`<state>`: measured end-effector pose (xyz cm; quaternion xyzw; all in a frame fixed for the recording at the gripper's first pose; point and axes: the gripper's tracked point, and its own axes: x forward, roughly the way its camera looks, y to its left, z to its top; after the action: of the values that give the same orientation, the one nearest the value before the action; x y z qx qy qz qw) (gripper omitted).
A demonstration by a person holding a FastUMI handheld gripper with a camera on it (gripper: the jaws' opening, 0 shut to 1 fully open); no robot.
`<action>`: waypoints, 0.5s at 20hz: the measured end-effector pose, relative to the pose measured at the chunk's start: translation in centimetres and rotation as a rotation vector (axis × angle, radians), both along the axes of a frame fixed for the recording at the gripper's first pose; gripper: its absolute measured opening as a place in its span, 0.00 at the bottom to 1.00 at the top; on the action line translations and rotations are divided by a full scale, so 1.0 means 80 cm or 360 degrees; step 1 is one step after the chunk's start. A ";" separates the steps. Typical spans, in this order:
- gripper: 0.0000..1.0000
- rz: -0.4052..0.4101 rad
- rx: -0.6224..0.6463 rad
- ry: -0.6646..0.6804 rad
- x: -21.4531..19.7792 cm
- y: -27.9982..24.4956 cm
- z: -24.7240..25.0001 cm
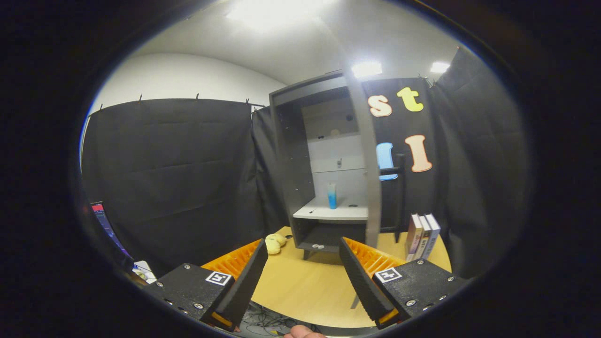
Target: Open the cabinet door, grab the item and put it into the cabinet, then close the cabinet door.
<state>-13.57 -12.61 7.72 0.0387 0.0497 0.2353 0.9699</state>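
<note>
A dark grey cabinet stands on the wooden table, well beyond my fingers. Its door is swung open and shows edge-on in front of the cabinet's right side. A blue bottle stands upright on the white shelf inside the cabinet. My gripper is open over the table's near part, with nothing between its fingers. It is clearly apart from the cabinet and the door.
A pale yellow soft thing lies on the table left of the cabinet's foot. Three books stand upright to the right of the cabinet. A screen sits at the far left. A fingertip shows below the fingers.
</note>
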 end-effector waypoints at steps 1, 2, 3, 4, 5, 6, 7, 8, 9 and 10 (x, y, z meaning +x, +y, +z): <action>0.95 -0.0037 -0.0008 -0.0011 0.002 -0.024 0.002; 0.95 -0.0077 -0.0016 -0.0023 0.005 -0.046 0.003; 0.95 -0.0122 -0.0025 -0.0039 0.011 -0.069 0.007; 0.95 -0.0164 -0.0033 -0.0050 0.020 -0.089 0.010; 0.95 -0.0207 -0.0042 -0.0069 0.031 -0.110 0.016; 0.95 -0.0258 -0.0054 -0.0091 0.046 -0.125 0.023; 0.95 -0.0331 -0.0087 -0.0102 0.064 -0.147 0.024; 0.95 -0.0376 -0.0121 -0.0108 0.078 -0.162 0.022; 0.95 -0.0400 -0.0133 -0.0113 0.090 -0.170 0.022; 0.95 -0.0438 -0.0123 -0.0112 0.101 -0.175 0.021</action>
<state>-5.49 -26.65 9.39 -0.0004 0.0190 0.0991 0.9949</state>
